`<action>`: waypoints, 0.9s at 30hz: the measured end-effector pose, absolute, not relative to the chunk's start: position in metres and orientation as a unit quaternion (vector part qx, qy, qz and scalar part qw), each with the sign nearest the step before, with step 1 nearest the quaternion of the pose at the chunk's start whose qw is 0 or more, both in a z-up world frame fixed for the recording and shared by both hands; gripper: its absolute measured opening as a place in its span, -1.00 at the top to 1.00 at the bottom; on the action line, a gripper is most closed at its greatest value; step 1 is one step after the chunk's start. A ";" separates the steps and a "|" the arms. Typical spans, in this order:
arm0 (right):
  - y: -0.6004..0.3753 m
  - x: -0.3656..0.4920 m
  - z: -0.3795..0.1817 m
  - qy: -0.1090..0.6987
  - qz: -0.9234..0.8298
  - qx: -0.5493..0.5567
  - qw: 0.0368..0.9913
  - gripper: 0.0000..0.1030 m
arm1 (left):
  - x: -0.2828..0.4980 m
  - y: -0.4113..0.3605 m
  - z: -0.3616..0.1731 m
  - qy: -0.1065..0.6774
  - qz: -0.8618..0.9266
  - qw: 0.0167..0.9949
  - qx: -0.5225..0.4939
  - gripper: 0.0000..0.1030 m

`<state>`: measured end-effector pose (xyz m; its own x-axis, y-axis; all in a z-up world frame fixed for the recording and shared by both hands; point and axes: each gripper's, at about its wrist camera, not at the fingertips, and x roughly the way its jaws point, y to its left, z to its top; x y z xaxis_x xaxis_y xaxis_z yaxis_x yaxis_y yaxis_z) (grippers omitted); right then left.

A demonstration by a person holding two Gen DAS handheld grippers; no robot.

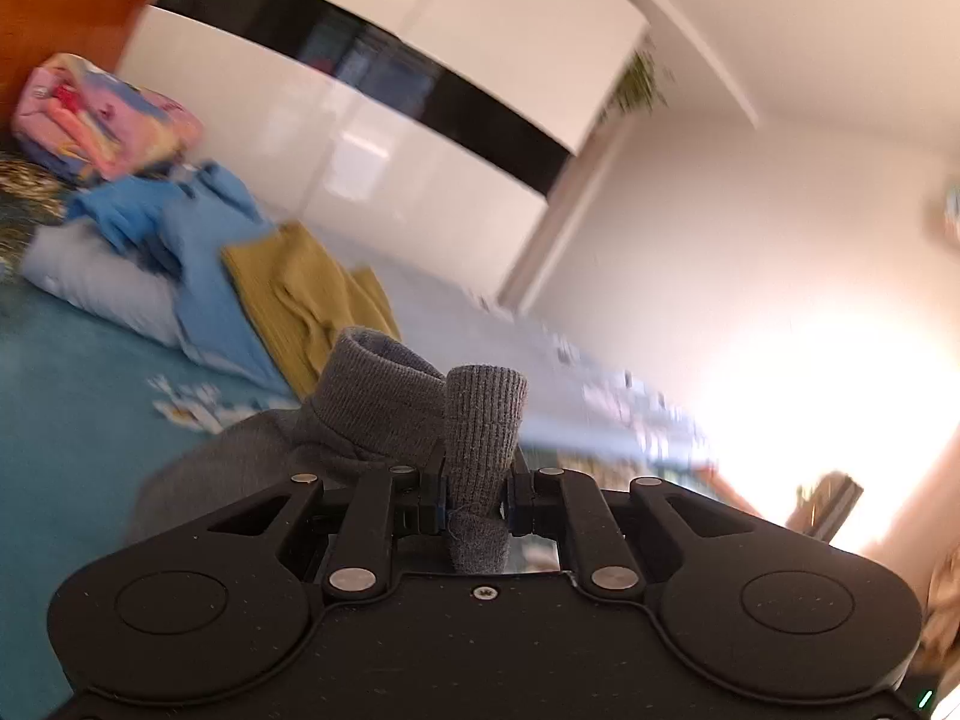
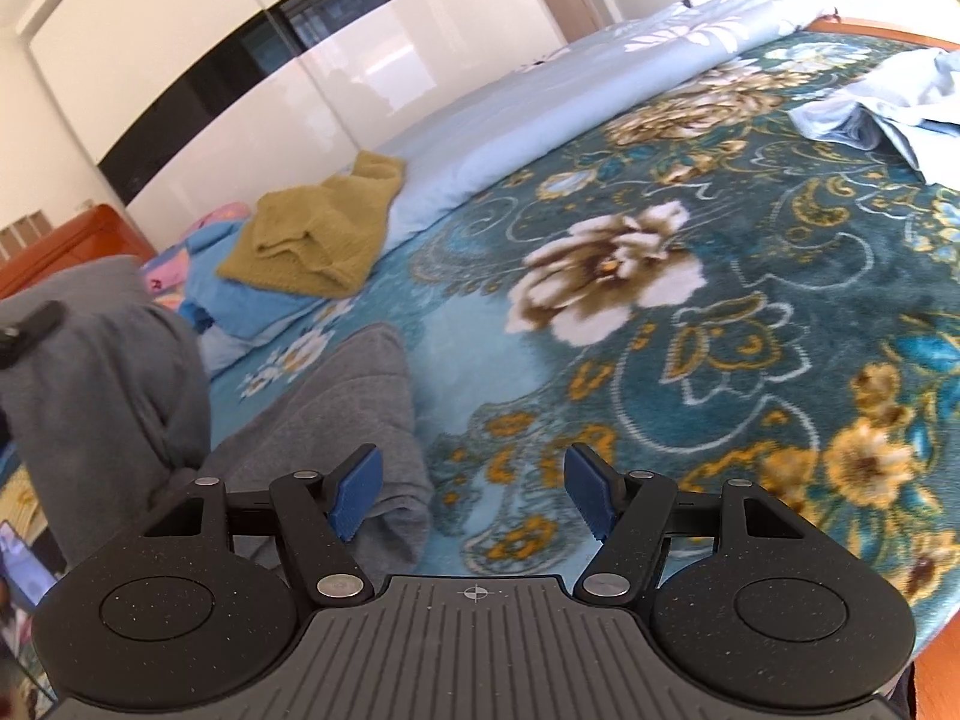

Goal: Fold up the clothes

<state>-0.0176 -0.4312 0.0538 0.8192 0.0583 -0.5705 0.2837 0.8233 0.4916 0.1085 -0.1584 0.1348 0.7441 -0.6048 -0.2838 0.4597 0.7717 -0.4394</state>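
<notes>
Item: grey knit sweater (image 1: 384, 414), lifted off the floral bedspread (image 2: 750, 312) by one ribbed cuff.
We have the left gripper (image 1: 477, 501) clamped on that cuff; right gripper (image 2: 474, 492) gapes, empty; we'd pinch the hem by the bed's near edge, pulling taut.

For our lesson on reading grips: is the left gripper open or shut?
Shut on the grey sweater: the left gripper has its jaws pinched against a ribbed cuff that stands up between them.
</notes>
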 end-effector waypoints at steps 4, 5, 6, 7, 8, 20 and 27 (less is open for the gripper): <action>-0.438 -0.019 0.055 0.296 -0.067 0.288 0.908 -0.25 | 0.116 -0.186 0.091 0.273 -0.297 0.903 -0.147 0.72; -0.438 -0.018 0.056 0.296 -0.067 0.286 0.909 -0.25 | 0.117 -0.187 0.084 0.280 -0.300 0.901 -0.142 0.70; -0.439 -0.018 0.058 0.295 -0.066 0.285 0.909 -0.26 | 0.118 -0.186 0.080 0.287 -0.302 0.898 -0.139 0.69; -0.440 -0.017 0.059 0.294 -0.065 0.285 0.910 -0.26 | 0.116 -0.186 0.079 0.292 -0.310 0.895 -0.136 0.62; -0.440 -0.016 0.061 0.292 -0.065 0.286 0.910 -0.26 | 0.113 -0.185 0.081 0.293 -0.319 0.891 -0.134 0.52; -0.406 0.027 0.099 0.258 0.023 0.303 0.917 -0.28 | 0.078 -0.096 0.123 0.253 -0.341 0.883 -0.200 -0.18; -0.368 0.065 0.091 0.310 0.057 0.270 0.910 -0.75 | 0.090 -0.014 0.099 0.285 -0.231 0.893 -0.260 -0.19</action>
